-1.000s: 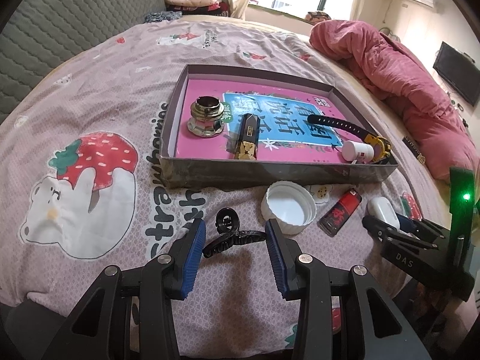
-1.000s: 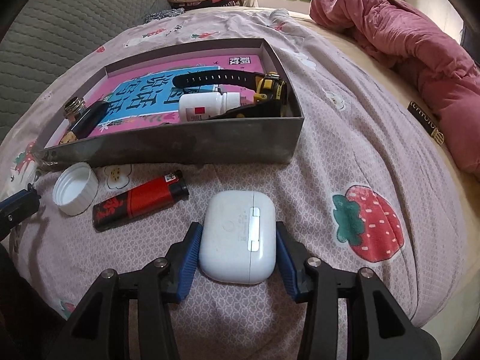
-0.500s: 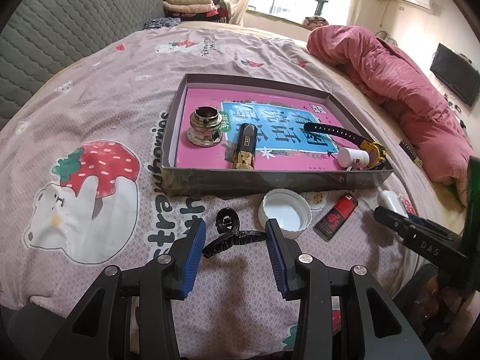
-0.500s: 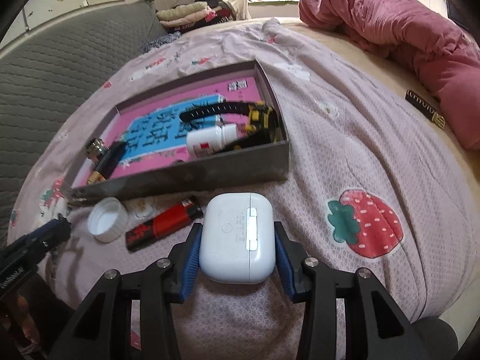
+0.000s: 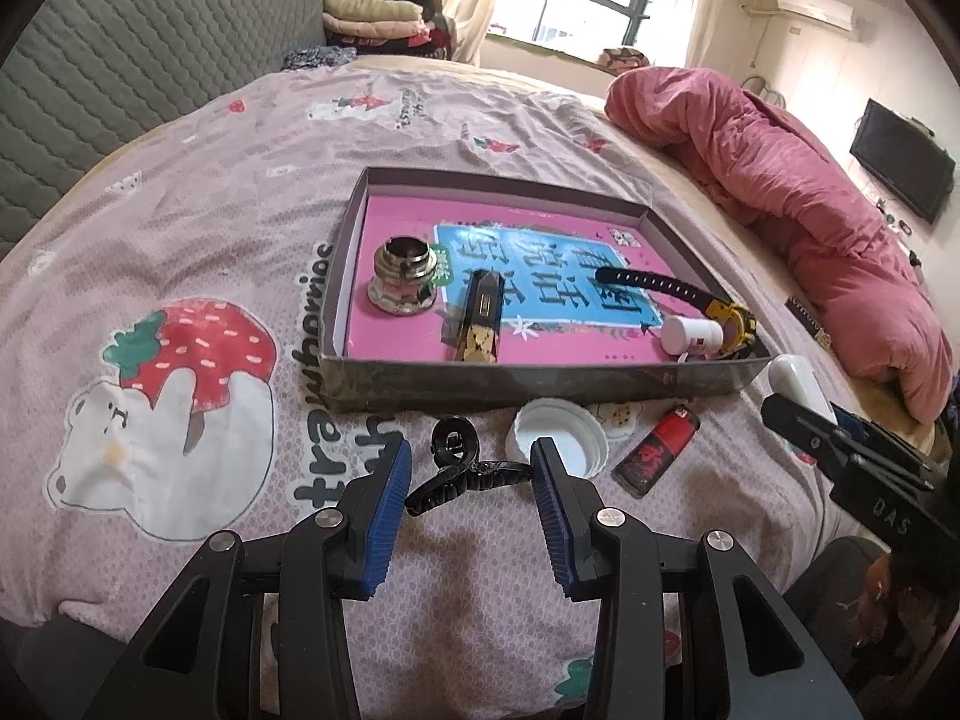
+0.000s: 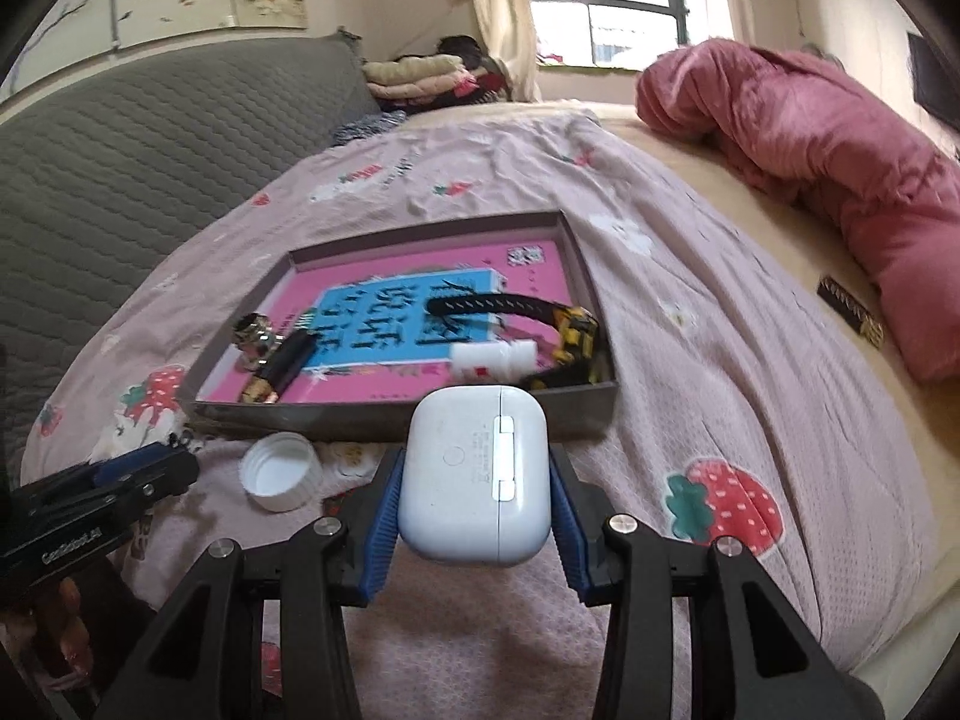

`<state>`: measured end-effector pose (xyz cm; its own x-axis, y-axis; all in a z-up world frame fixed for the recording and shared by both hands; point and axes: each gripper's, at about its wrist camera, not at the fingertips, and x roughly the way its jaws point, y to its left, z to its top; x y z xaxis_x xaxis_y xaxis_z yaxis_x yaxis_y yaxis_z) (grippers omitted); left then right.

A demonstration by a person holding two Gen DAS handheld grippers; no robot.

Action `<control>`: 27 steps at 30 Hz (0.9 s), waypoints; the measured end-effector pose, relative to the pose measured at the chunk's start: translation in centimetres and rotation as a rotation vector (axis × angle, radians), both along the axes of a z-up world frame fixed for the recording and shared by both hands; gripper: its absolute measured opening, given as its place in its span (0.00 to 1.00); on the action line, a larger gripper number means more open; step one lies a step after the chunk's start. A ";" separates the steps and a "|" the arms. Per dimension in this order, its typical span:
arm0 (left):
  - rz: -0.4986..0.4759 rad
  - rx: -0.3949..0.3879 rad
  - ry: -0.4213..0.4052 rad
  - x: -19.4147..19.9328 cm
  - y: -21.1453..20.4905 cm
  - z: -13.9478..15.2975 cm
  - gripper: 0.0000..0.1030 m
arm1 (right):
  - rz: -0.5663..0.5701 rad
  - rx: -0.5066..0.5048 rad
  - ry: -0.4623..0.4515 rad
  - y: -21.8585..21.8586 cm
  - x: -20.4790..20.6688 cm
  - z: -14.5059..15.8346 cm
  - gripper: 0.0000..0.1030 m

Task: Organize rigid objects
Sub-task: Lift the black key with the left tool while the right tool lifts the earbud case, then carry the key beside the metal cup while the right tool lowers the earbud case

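A black hair claw clip (image 5: 480,475) sits crosswise between the blue pads of my left gripper (image 5: 471,456), which is shut on it just above the bedsheet. My right gripper (image 6: 475,462) is shut on a white earbud case (image 6: 462,480), held in the air in front of the near right corner of the grey shallow box (image 6: 336,420). From the left wrist view the case (image 5: 792,381) and right gripper show at the box's (image 5: 540,381) right end. In the box lie a metal fitting (image 5: 403,276), a black-gold lighter (image 5: 480,324), a watch (image 5: 672,288) and a white bottle (image 5: 690,333).
A white jar cap (image 5: 558,438) and a red lighter (image 5: 657,450) lie on the sheet in front of the box. A rolled pink duvet (image 5: 810,210) lies along the right side of the bed. A grey quilted headboard (image 5: 120,48) stands at the left.
My right gripper has risen with the earbud case, lifting it off the sheet toward the box's near wall. The left gripper kept its place with the clip.
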<state>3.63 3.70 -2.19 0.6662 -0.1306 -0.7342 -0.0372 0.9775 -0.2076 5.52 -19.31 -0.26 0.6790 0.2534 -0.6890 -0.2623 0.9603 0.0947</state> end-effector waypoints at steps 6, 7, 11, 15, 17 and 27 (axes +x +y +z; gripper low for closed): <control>-0.002 0.003 -0.014 0.2 0.1 0.3 0.41 | 0.037 -0.012 -0.019 1.4 -0.3 0.3 0.43; -0.001 0.001 -0.018 0.2 0.2 0.4 0.41 | 0.042 -0.017 -0.024 1.5 -0.3 0.3 0.43; 0.006 0.005 -0.047 0.0 0.5 1.0 0.41 | 0.044 -0.021 -0.045 1.7 -0.6 0.7 0.43; 0.014 0.009 -0.065 -0.1 0.8 1.4 0.41 | 0.045 -0.018 -0.074 1.8 -0.8 1.4 0.43; 0.018 0.009 -0.074 -0.2 1.0 1.7 0.41 | 0.049 -0.020 -0.087 1.9 -0.9 1.7 0.43; 0.018 0.058 -0.130 -0.4 1.2 2.7 0.41 | 0.071 -0.012 -0.127 2.3 -1.1 2.4 0.43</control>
<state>3.23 4.94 0.47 0.7578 -0.0770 -0.6479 -0.0319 0.9875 -0.1546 4.46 -17.05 2.19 0.7417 0.2964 -0.6017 -0.3392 0.9397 0.0448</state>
